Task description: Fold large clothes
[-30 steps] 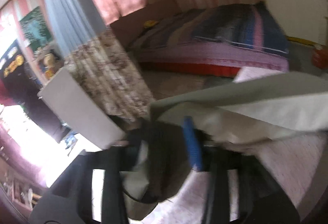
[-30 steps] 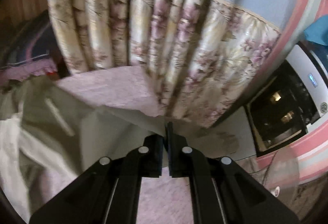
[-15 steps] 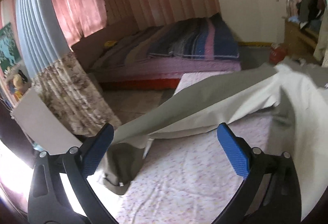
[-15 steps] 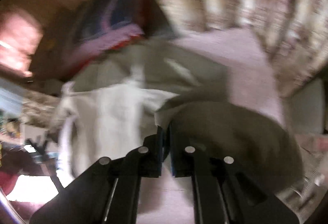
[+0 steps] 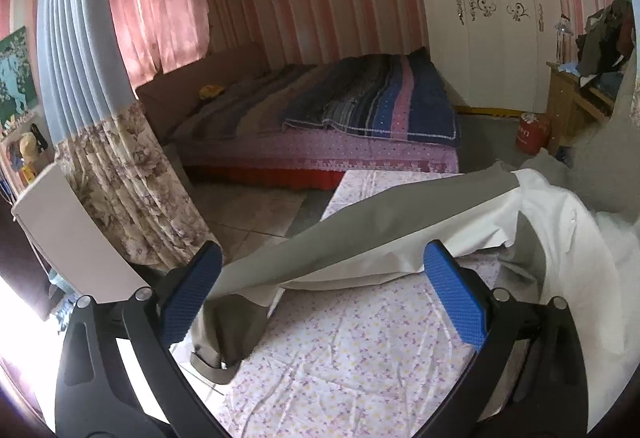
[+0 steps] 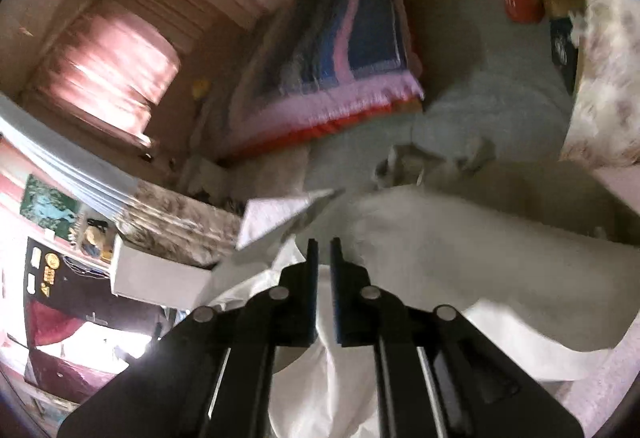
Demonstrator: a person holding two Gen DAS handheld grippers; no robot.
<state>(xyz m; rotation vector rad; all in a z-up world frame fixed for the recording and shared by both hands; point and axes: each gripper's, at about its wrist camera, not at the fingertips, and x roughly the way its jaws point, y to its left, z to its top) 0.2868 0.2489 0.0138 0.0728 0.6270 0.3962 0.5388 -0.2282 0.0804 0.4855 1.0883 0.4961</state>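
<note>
A bed (image 5: pixel 320 125) with a striped blanket (image 5: pixel 384 105) stands at the far side of the room, under pink curtains (image 5: pixel 156 13) and beside a white wardrobe (image 5: pixel 492 13). Nearer, a worktop covered by a flowered sheet (image 5: pixel 352 350) carries the garment (image 5: pixel 360 238), a large grey piece with a pale lining. One long part of it stretches across the sheet from the right and hangs limp over the left edge, and the bulk is heaped at the right. A flowered drape (image 5: pixel 120 181) hangs at the left. The left tool (image 5: pixel 320 298) is released, its blue pads (image 5: pixel 454 302) spread wide apart above the sheet with nothing between them. The right tool (image 6: pixel 324 262) has just been opening; a narrow gap shows between its jaws above the garment's white lining (image 6: pixel 320 378), and the blurred view does not show whether cloth is pinched there.
</note>
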